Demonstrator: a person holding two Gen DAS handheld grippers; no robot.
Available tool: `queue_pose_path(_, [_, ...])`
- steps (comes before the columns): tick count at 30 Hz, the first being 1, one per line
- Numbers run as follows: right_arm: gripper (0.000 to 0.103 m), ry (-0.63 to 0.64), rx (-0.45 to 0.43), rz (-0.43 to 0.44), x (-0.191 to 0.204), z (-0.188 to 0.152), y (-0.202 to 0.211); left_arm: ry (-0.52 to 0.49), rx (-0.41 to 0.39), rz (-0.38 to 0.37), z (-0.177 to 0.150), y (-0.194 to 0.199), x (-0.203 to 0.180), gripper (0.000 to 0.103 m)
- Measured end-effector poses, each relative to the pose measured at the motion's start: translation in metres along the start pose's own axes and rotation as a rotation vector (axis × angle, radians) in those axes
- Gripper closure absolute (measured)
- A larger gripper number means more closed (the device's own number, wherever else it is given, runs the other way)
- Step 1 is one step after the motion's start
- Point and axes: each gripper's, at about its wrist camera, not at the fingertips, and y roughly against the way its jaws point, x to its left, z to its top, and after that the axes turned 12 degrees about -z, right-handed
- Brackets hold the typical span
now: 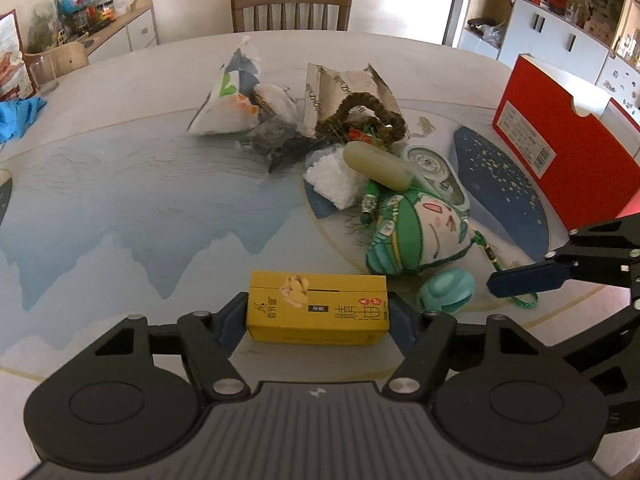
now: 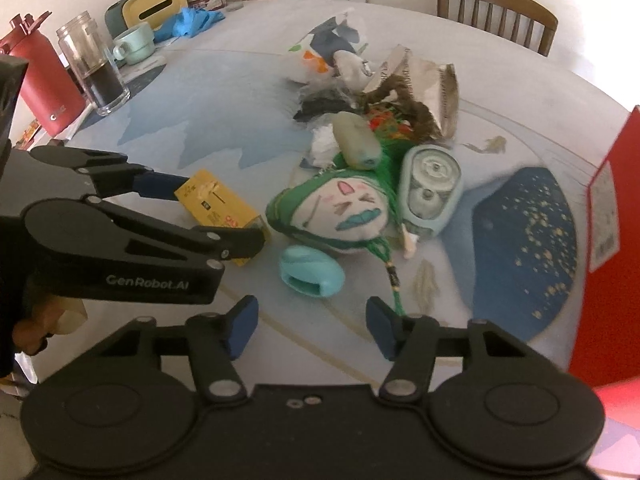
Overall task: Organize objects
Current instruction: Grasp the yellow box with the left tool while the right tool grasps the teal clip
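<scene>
A person's left gripper (image 1: 318, 314) closes on a yellow carton (image 1: 318, 307) at the near edge of a painted table (image 1: 120, 184), its blue pads against both short ends; the right wrist view shows the same clamp from the side, the carton lying flat. The carton sits left of the heap and clear of it. Just right of the carton lies a teal clip-like thing (image 2: 311, 271), and the right gripper (image 2: 310, 326) hovers over the bare cloth short of it, jaws at a middling gap with nothing between them. Beyond the carton to the right sprawls the heap itself: a green-haired stuffed doll (image 2: 340, 216), a pale green oval case (image 2: 357, 142), a round-faced grey-blue device (image 2: 432, 192), white crumpled wrapping (image 1: 334, 180), a brown braided ring (image 1: 362, 114) and torn bags, all touching or overlapping. Farthest right of the carton stands a red box (image 1: 560, 140), open and apparently empty. Sorting looks barely begun: nothing visible rests in the box and nearly everything remains piled. The doll's green cord (image 2: 394, 280) trails toward the right gripper, a likely snag when the teal piece is lifted. A jar (image 2: 94, 68), a red flask (image 2: 36, 84) and a mug (image 2: 134, 44) crowd the far left edge.
</scene>
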Motion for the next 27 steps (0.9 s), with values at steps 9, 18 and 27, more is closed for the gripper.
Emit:
queue_pose_path(9, [0.059,-0.006,-0.015,-0.038,0.009,0.011,-0.011,0.029,-0.009,0.003,0.001,0.005,0.018,0.033])
queue_pose_path(18, [0.066,-0.004,-0.001,-0.054,0.014,0.010,-0.007,0.027,0.001,0.001,0.003,0.007,0.024,0.033])
queue_pose_path(27, [0.066,-0.066,-0.035,-0.058,-0.002,0.007,0.029,0.016,-0.019,0.003,0.012,0.023,0.016,0.033])
